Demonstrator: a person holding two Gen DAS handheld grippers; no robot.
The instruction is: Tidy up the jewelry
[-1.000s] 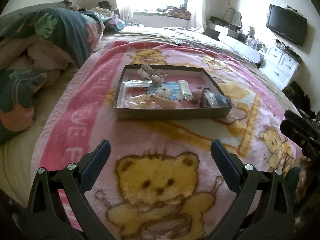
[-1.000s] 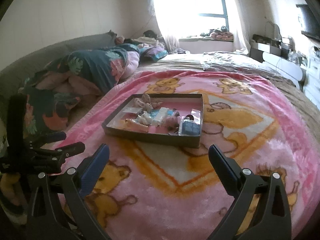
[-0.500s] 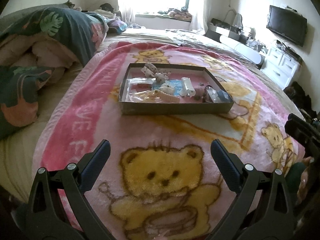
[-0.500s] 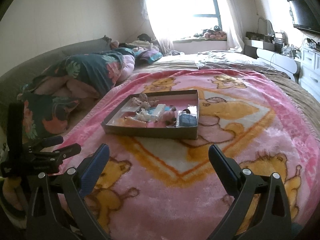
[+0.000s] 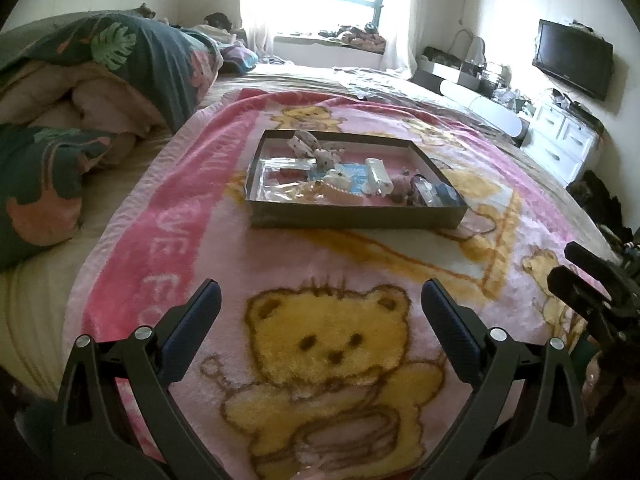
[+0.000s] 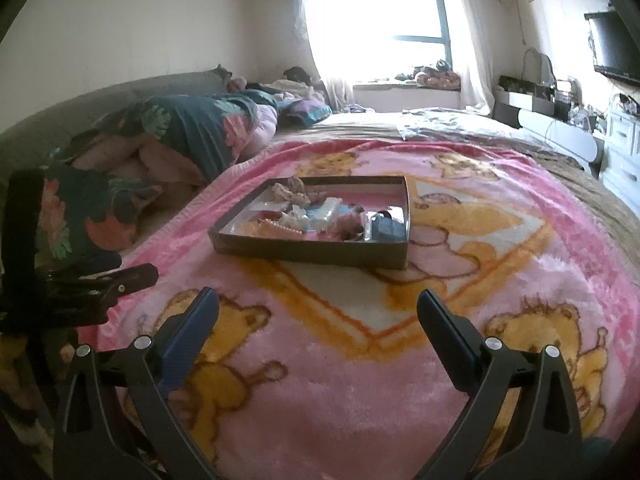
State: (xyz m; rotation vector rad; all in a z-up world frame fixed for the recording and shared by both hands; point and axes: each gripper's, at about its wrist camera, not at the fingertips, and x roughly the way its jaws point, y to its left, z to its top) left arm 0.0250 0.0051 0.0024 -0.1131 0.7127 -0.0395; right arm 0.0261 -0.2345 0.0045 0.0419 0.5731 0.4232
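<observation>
Jewelry: it lies in a mixed heap inside the shallow brown tray (image 5: 352, 222), mostly toward the near and left parts; I make out a pearl strand (image 5: 340, 196), a white oblong piece (image 5: 378, 174), clear packets (image 5: 280, 168) and a blue box (image 6: 386, 229) at the right near corner. Pieces overlap, so I judge it is gathered but not sorted.
Tray: it sits flat on the pink bear blanket (image 5: 328, 344), its low walls keeping small pieces from sinking into the pile.
Why there: the blanket is soft and the bed wide, so I take the tray to be the one firm place to work from.
My left gripper (image 5: 320, 312): jaws spread wide, nothing between them, held above the bear print well short of the tray.
My right gripper (image 6: 318, 316): also spread wide and empty, pointed at the tray from its right near side, also well short.
Why held so: both are aimed at the tray with room to close on something small.
Stage: this fits reaching in to sort as well as drawing back after a placement; I cannot tell which.
Around: folded quilt (image 5: 100, 80) to the left, window (image 6: 384, 12) beyond.
</observation>
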